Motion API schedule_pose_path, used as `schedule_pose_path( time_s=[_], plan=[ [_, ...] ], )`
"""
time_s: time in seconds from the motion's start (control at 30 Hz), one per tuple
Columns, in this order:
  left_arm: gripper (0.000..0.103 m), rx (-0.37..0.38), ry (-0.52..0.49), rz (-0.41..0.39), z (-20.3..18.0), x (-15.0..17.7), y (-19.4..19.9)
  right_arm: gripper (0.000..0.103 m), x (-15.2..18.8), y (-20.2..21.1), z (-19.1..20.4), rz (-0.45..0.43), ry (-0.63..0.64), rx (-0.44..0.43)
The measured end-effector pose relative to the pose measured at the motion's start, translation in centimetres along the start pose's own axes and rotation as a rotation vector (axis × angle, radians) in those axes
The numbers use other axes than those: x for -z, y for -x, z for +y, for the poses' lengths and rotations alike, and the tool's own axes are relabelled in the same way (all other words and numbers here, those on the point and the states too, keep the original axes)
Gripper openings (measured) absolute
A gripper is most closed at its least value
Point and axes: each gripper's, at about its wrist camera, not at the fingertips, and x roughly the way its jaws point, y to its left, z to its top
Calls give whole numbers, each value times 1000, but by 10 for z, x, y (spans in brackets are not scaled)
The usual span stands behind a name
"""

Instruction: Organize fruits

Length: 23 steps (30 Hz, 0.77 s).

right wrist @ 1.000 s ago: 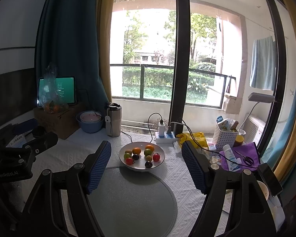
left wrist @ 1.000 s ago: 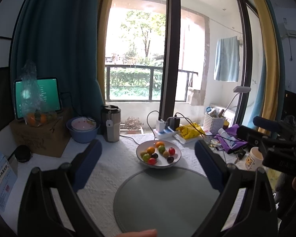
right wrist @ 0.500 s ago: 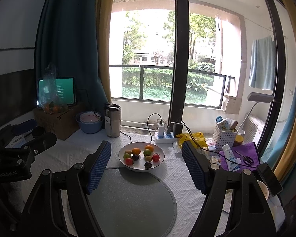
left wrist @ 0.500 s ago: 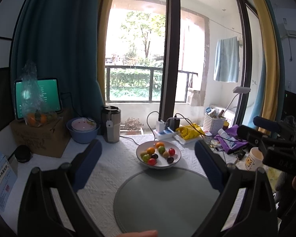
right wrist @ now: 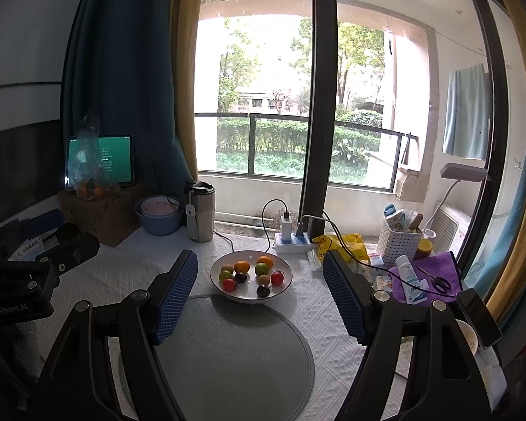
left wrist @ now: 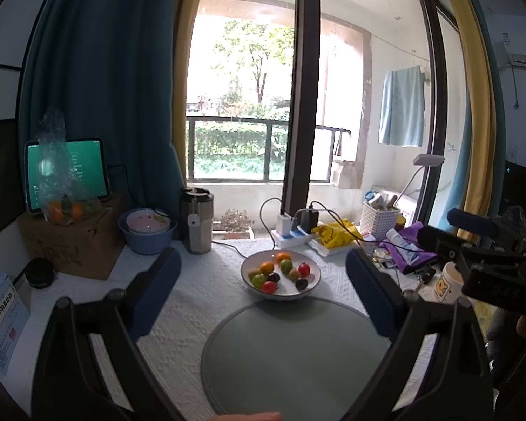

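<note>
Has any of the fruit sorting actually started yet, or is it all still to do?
Nothing looks done yet: all the small fruits still sit in the white bowl, and the round grey mat in front of it is bare. Nothing is in hand: the left gripper and right gripper are both open. All the sorting remains.

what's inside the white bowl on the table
The shallow white bowl holds ten small round fruits: two orange, two green, two red, two dark purple and two brownish. They lie in a single layer, so little is hidden; only each fruit's underside is covered.
</note>
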Motion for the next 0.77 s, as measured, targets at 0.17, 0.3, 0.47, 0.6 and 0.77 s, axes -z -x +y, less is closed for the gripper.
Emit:
schedule_pose_path(
  time_s=[0.17,0.3,0.47,0.6,0.77],
  plan=[
    [96,1,-1,-4,-1,-1,2,77,-1,1,0,-3,2,-1],
    [96,1,-2,-5,-2,-1,2,77,-1,1,0,-1,1,-1],
    [96,1,0,-4,-1,0,2,77,-1,1,-1,0,-1,-1],
    [96,3,-4,-4,-2,-1,3,77,-1,0,-1,8,1,1],
    [96,3,-2,-17,0,-3,5,77,-2,-3,0,9,4,0]
  ],
)
